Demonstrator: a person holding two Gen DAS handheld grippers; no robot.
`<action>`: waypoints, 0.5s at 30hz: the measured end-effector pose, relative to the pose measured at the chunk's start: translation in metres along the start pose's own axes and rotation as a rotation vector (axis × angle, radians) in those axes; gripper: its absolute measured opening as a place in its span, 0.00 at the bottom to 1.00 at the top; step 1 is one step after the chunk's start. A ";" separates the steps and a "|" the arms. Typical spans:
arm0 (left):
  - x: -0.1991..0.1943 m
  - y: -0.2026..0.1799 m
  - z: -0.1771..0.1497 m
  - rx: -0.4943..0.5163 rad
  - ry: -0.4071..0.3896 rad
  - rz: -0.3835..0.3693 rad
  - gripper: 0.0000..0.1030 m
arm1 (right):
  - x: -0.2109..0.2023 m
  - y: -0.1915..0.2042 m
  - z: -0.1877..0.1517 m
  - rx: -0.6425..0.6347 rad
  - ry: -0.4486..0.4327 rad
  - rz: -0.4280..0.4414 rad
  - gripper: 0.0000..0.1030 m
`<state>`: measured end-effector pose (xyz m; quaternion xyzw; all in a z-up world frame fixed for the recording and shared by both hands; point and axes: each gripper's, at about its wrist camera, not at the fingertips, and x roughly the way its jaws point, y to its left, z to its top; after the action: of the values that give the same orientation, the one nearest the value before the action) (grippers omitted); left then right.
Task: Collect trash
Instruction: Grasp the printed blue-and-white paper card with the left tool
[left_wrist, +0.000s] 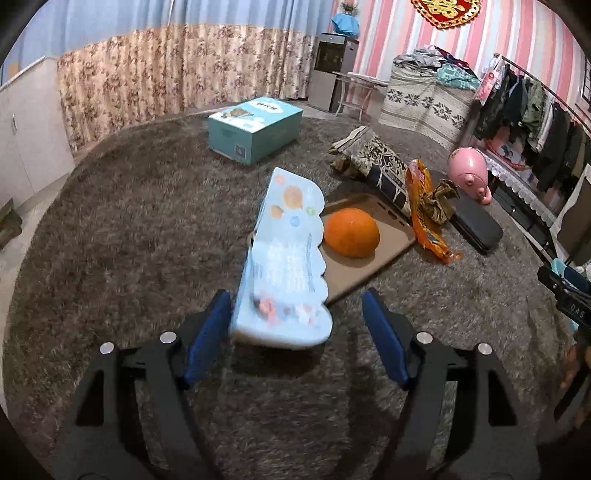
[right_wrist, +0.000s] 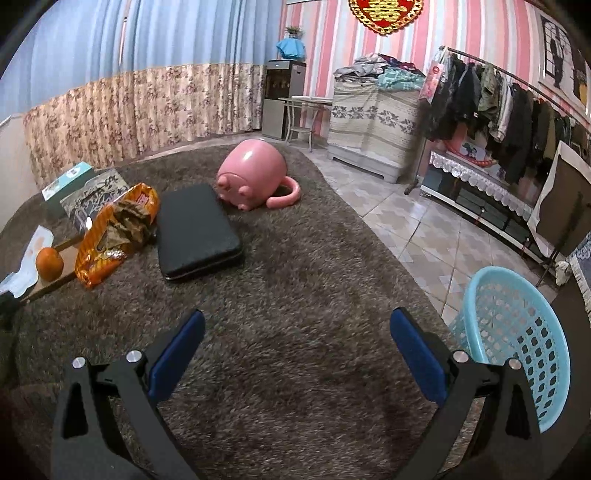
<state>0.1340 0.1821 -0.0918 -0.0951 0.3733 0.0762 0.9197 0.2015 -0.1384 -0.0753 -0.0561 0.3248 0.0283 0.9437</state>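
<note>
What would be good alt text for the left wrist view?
The left gripper stands open around a light blue scalloped packet, which leans over a brown cutting board holding an orange, all on a shaggy brown rug. An orange snack wrapper lies beyond.

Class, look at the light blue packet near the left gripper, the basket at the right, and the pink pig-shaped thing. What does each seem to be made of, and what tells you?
Light blue packet: probably thin glossy printed plastic or card; scalloped edge, flat.
Basket: moulded plastic, light blue; regular lattice holes, smooth rim.
Pink pig: hard shiny plastic or ceramic; the highlights leave it open.
</note>
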 end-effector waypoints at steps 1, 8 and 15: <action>0.002 -0.001 0.002 0.009 0.000 0.005 0.70 | 0.000 0.001 0.000 -0.005 -0.001 0.001 0.95; 0.013 -0.002 0.003 0.051 0.028 -0.001 0.61 | 0.001 0.007 -0.002 -0.035 0.005 0.003 0.95; 0.004 0.010 0.000 0.018 0.014 -0.034 0.31 | 0.003 0.014 -0.002 -0.047 0.013 0.027 0.95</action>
<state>0.1346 0.1924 -0.0952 -0.0940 0.3786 0.0566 0.9190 0.2009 -0.1248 -0.0799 -0.0738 0.3307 0.0484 0.9396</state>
